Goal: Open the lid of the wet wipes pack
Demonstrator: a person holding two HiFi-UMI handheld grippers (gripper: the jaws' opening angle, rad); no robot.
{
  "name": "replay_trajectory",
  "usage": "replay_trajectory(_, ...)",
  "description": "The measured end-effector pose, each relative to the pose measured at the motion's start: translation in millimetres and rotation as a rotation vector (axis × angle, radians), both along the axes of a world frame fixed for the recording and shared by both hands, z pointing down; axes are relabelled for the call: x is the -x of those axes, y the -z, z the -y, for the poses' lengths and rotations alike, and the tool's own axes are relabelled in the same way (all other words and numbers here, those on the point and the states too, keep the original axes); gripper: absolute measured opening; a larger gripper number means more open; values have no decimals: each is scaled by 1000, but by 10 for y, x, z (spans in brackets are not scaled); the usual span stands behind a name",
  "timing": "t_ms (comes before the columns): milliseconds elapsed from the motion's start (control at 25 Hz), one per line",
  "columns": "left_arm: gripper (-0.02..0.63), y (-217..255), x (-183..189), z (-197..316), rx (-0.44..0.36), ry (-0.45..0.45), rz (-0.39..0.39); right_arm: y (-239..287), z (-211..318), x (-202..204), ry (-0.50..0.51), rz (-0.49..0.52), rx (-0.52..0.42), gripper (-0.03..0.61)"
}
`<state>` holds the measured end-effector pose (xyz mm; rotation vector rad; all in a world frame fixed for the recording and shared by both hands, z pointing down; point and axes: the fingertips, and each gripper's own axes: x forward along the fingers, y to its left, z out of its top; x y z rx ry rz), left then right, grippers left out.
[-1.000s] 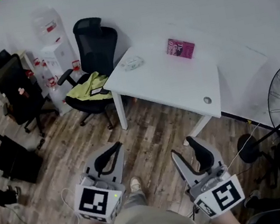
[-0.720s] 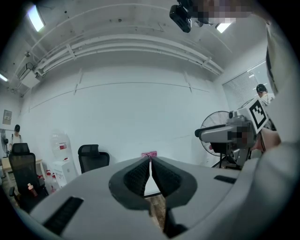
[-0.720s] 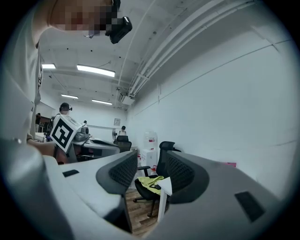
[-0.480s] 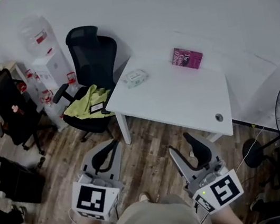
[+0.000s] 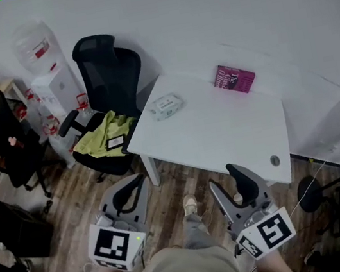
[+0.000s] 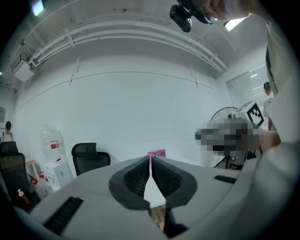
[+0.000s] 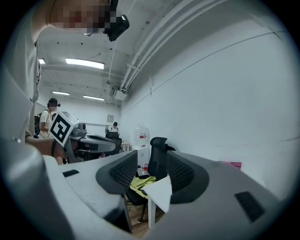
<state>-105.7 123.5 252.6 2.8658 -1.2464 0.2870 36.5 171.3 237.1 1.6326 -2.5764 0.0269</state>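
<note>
Head view: we're looking steeply down over a wooden floor, with a white counter (image 5: 222, 136) ahead and both tools held low and near us.
Wet wipes pack (image 5: 166, 106): it's lying flat by the counter's far-left corner, nothing touching it; it's too small for us to read the lid.
Left tool (image 5: 140, 179): near left and well apart from the pack. In the left gripper view, the left tool (image 6: 150, 157) has its jaws pressed together at the tips with nothing between them.
Right tool (image 5: 222, 178): near right, just short of the counter's near edge. In the right gripper view, the right tool (image 7: 151, 164) has its jaws spread apart and empty, and we see a chair and a counter corner through the gap.
Pink book (image 5: 233, 79): on the counter's far-right side, well apart from the pack.
Black chair (image 5: 106, 71): just left of the counter, with a yellow-green cloth (image 5: 102, 137) draped over its seat.
Water dispenser (image 5: 48, 75): far left, against the wall.
</note>
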Motion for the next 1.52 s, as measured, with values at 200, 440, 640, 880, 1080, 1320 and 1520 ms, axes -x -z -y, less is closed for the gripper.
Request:
replay_trajectory(200, 31, -206, -178, 680, 26, 22, 19, -241, 755, -200, 24, 13, 39, 195)
replay_trajectory(440, 31, -364, -511, 1649, 84, 54, 39, -446, 1835, -376, 106, 14, 101, 195)
replay_trajectory(640, 31, -557, -735, 2493, 136, 104, 70, -611, 2720, -551, 159, -8, 146, 195)
replay_trajectory(880, 31, -705, -948, 3250, 168, 146, 87, -813, 3573, -808, 188, -83, 157, 195)
replay_trajectory(1080, 31, -776, -964, 3588, 176, 165, 100, -927, 3939, -888, 197, -113, 178, 195)
replay_trajectory(1320, 31, -770, -913, 3756, 189, 162, 91, -1010, 4123, -914, 186, -141, 202, 195)
replay_trajectory(1520, 31, -750, -873, 3880, 187, 134, 104, -992, 4209, -864, 204, -68, 246, 195)
